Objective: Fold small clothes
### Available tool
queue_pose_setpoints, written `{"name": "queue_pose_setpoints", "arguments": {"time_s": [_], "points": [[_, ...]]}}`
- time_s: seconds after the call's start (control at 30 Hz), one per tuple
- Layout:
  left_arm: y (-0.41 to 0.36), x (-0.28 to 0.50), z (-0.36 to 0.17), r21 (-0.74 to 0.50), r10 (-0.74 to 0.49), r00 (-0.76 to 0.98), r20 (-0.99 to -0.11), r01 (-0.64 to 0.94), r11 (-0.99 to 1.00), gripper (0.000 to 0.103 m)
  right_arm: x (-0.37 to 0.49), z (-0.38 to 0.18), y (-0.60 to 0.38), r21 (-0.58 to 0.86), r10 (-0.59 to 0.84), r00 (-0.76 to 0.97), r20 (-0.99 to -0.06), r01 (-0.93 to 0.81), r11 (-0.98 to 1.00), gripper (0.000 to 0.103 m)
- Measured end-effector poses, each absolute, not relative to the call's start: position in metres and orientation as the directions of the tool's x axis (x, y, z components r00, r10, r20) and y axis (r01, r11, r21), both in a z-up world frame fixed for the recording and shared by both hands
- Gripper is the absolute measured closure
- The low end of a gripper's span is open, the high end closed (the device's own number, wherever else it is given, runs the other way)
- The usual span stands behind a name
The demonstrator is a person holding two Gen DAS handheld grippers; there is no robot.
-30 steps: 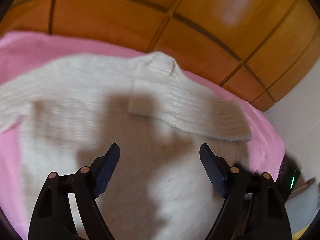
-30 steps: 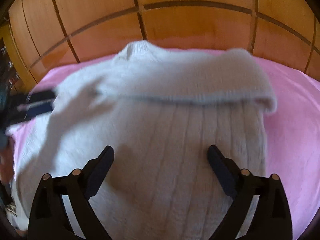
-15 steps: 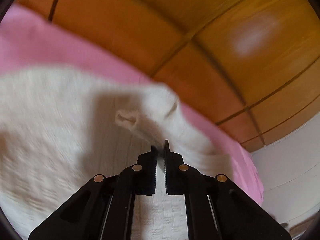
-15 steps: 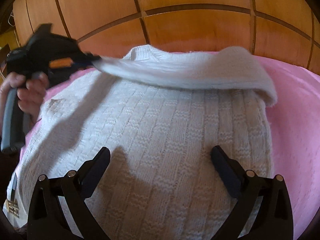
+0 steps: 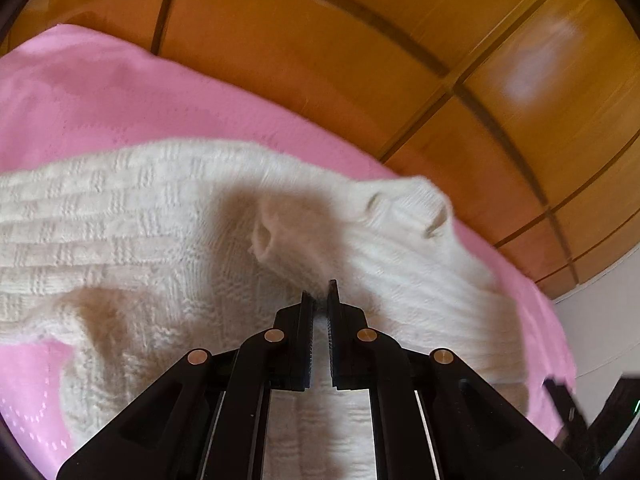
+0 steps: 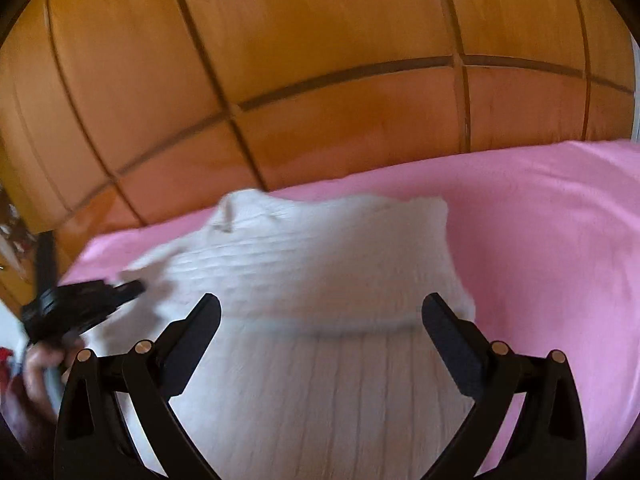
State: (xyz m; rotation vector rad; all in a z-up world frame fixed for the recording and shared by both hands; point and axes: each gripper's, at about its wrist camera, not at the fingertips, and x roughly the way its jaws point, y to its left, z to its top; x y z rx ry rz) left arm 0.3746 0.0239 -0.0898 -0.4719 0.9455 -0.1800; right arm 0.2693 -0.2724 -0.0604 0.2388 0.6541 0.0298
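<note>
- Sweater (image 5: 160,248), white and knitted, is spread on a pink blanket (image 5: 100,100) before a wooden panel wall (image 5: 320,40).
- Its sleeve (image 5: 280,248) is pinched in the left gripper (image 5: 320,296), whose jaws are pressed together on the knit; the cuff opening is seen toward 11 o'clock from the tips.
- In the right wrist view, the sleeve's length is laid across the chest, from 9 toward 3 o'clock.
- Jaws of the right gripper (image 6: 320,312) are spread wide and empty above the body of the garment.
- The left gripper is judged nearer for the coming fold.

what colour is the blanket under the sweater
Pink blanket, clearest in the right wrist view.
</note>
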Motion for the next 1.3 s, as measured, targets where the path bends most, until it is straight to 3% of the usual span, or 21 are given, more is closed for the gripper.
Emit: {"name": "queue_pose_setpoints", "arguments": {"time_s": [0.13, 0.23, 0.37, 0.53, 0.6, 0.73, 0.8, 1.17, 1.3], "points": [[0.023, 0.372, -0.105, -0.383, -0.279, 0.564, -0.777, -0.071, 0.921, 0.097, 0.301, -0.098, -0.254, 0.085, -0.002, 0.688, -0.726, 0.093, 0.992, 0.002], [0.027, 0.363, -0.109, -0.356, -0.258, 0.583, -0.770, -0.059, 0.932, 0.095, 0.300, -0.103, -0.244, 0.005, -0.074, 0.697, -0.713, 0.111, 0.994, 0.002], [0.036, 0.353, -0.108, -0.345, -0.232, 0.600, -0.766, -0.079, 0.935, 0.082, 0.302, -0.102, -0.242, -0.013, -0.087, 0.694, -0.714, 0.111, 0.994, 0.002], [0.050, 0.332, -0.095, -0.305, -0.167, 0.629, -0.760, -0.118, 0.945, 0.080, 0.302, -0.101, -0.243, -0.024, -0.102, 0.702, -0.705, 0.120, 0.993, 0.002], [0.065, 0.318, -0.091, -0.337, -0.172, 0.654, -0.736, -0.134, 0.932, 0.056, 0.300, -0.105, -0.239, -0.029, -0.108, 0.704, -0.702, 0.124, 0.992, 0.002], [0.098, 0.287, -0.084, -0.433, -0.197, 0.705, -0.682, -0.172, 0.885, 0.050, 0.298, -0.106, -0.235, -0.056, -0.136, 0.707, -0.694, 0.135, 0.989, 0.002], [0.115, 0.272, -0.080, -0.449, -0.166, 0.730, -0.663, -0.210, 0.868, 0.036, 0.297, -0.106, -0.231, -0.081, -0.157, 0.706, -0.691, 0.140, 0.987, 0.002], [0.292, 0.197, -0.104, -0.670, -0.098, 0.753, -0.651, -0.508, 0.541, 0.035, 0.297, -0.105, -0.233, -0.091, -0.164, 0.707, -0.688, 0.140, 0.986, 0.002], [0.348, 0.178, -0.106, -0.686, -0.003, 0.760, -0.650, -0.585, 0.433, 0.044, 0.296, -0.104, -0.231, -0.101, -0.172, 0.707, -0.686, 0.142, 0.985, 0.002]]}}
